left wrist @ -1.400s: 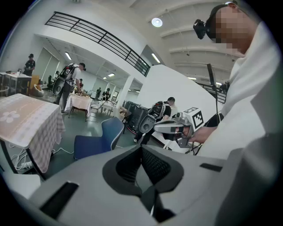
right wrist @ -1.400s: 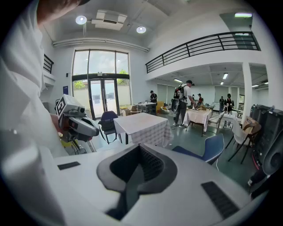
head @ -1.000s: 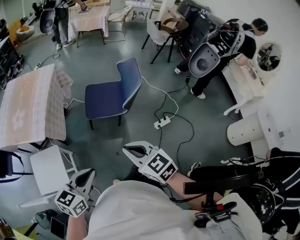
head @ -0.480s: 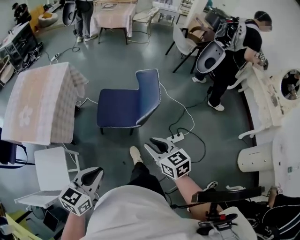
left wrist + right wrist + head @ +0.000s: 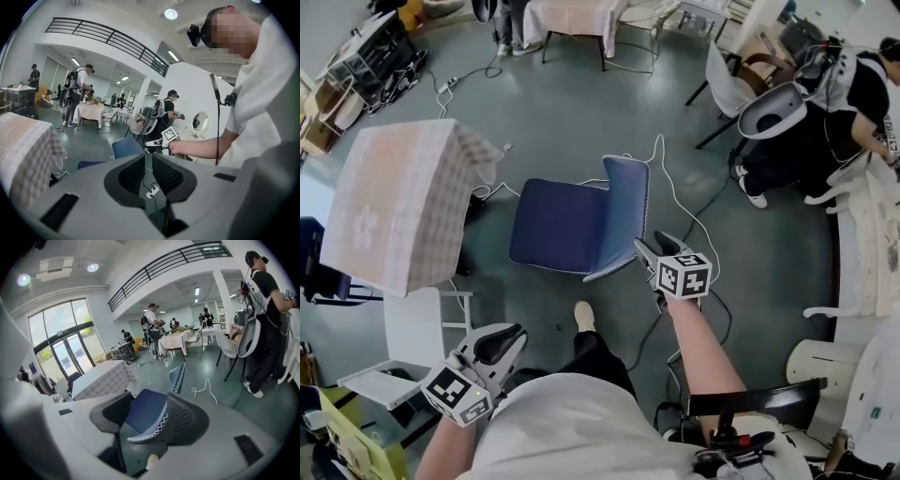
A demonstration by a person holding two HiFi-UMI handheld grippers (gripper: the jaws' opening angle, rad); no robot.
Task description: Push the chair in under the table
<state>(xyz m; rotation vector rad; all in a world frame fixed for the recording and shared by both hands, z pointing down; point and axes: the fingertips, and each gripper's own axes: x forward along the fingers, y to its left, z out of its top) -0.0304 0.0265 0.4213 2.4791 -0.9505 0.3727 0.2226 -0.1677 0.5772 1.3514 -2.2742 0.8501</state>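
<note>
The blue chair [image 5: 562,230] stands out on the grey floor, well apart from the table [image 5: 403,206] with the pale checked cloth. Its seat faces the table and its back is turned away from it. The right gripper [image 5: 649,246] reaches forward on an outstretched arm, its tips just beside the lower outer edge of the chair's back. Its jaws have just been opening and now stand wide apart. In the right gripper view the seat with its white zigzag edge stitching fills the gap between them, but the pads press on nothing, and whether a jaw touches the chair I cannot tell. The left gripper [image 5: 508,339] hangs low by the person's side, near a white chair [image 5: 412,328] and well short of the blue one. Its jaws are a narrow way apart, with only floor, a white cable and a power strip [image 5: 151,191] showing through the slit. The only print to make out is the black-and-white square marker pattern on the right cube [image 5: 684,276] and the left cube [image 5: 453,395], which carries no letters. A long white cable [image 5: 675,202] snakes over the floor behind the chair's back. The person's pale shoe [image 5: 584,315] points towards the chair.
</note>
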